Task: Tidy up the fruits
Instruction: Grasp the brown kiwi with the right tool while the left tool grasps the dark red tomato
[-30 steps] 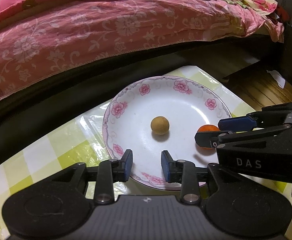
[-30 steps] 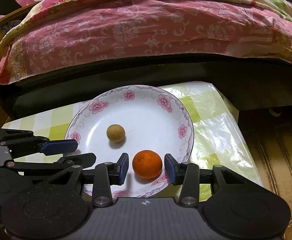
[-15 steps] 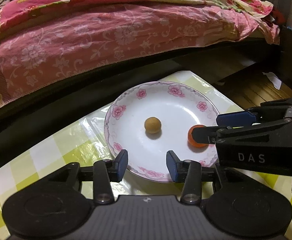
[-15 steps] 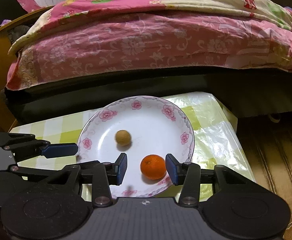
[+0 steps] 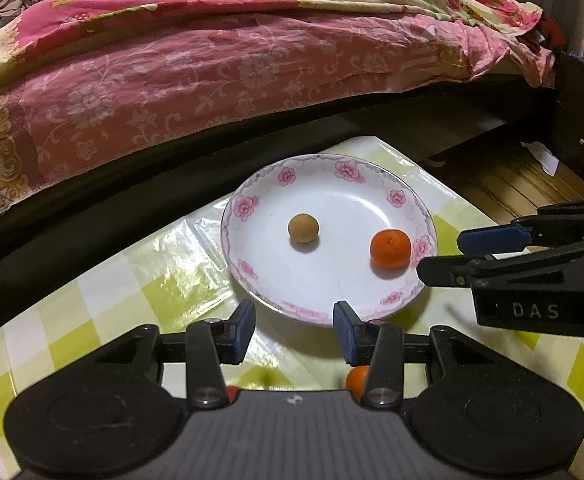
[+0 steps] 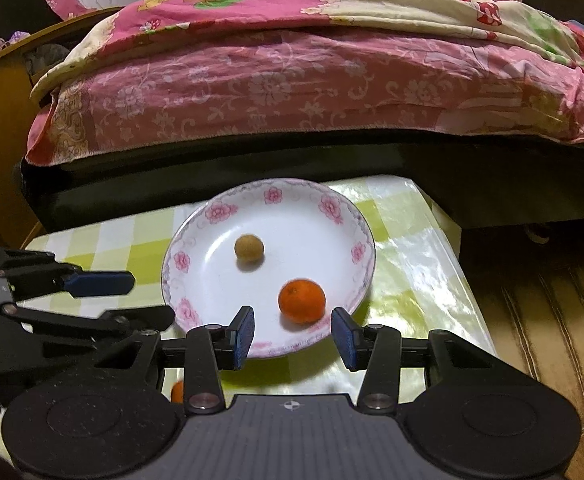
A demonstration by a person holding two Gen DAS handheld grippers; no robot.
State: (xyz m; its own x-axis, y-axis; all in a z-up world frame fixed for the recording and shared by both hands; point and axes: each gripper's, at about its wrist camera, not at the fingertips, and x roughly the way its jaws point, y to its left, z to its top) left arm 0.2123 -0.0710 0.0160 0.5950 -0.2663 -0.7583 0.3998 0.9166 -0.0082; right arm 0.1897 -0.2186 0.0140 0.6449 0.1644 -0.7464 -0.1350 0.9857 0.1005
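A white plate with pink flowers (image 5: 355, 204) (image 6: 311, 216) holds a small tan round fruit (image 5: 303, 229) (image 6: 248, 247) and an orange mandarin (image 5: 390, 249) (image 6: 302, 300). My left gripper (image 5: 293, 330) is open and empty, just short of the plate's near rim. My right gripper (image 6: 292, 334) is open and empty, just behind the mandarin, not touching it. Another orange fruit (image 5: 355, 380) (image 6: 176, 392) lies on the table, partly hidden under the gripper bodies. A small red thing (image 5: 232, 392) peeks beside the left gripper's body.
The plate sits on a small table with a yellow-green checked plastic cover (image 5: 104, 288) (image 6: 419, 264). A bed with a pink floral quilt (image 5: 212, 64) (image 6: 292, 80) stands close behind. Wooden floor (image 6: 551, 320) lies to the right, past the table's edge.
Both grippers have pulled back from the plate. The right gripper's jaws have widened and left the mandarin lying on the plate. Another orange fruit has come into view below.
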